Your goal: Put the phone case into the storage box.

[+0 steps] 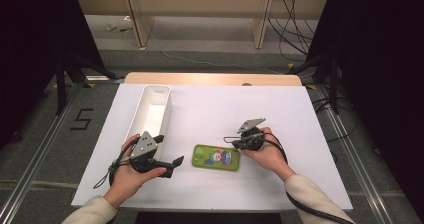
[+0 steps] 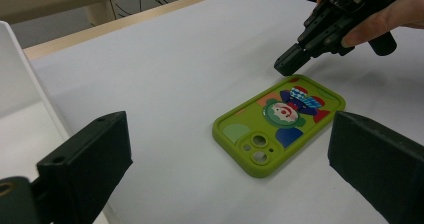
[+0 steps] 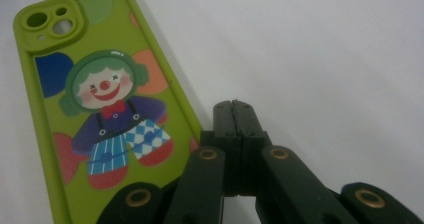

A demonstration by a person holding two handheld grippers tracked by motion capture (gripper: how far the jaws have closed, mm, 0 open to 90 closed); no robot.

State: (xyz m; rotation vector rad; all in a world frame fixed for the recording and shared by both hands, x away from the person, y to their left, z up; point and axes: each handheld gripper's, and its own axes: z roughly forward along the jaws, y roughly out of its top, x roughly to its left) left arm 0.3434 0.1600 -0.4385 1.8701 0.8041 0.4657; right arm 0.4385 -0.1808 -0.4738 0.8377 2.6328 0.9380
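**Phone case on tabletop, both grippers beside it**

The phone case (image 1: 216,157) lies flat on the white tabletop (image 1: 280,109), between the two grippers and just right of the white tray (image 1: 152,109). It is lime green, printed with a clown in a blue-striped outfit with a red bow tie.

The left gripper (image 1: 172,164) has its jaws spread wide, with nothing between them. The right gripper (image 1: 235,143) has its jaws pressed together, empty, tip near the case's edge.

The left gripper view shows the camera cut-outs (image 2: 254,148) at the case's near end. The right gripper view shows the clown's face (image 3: 102,86) in detail.
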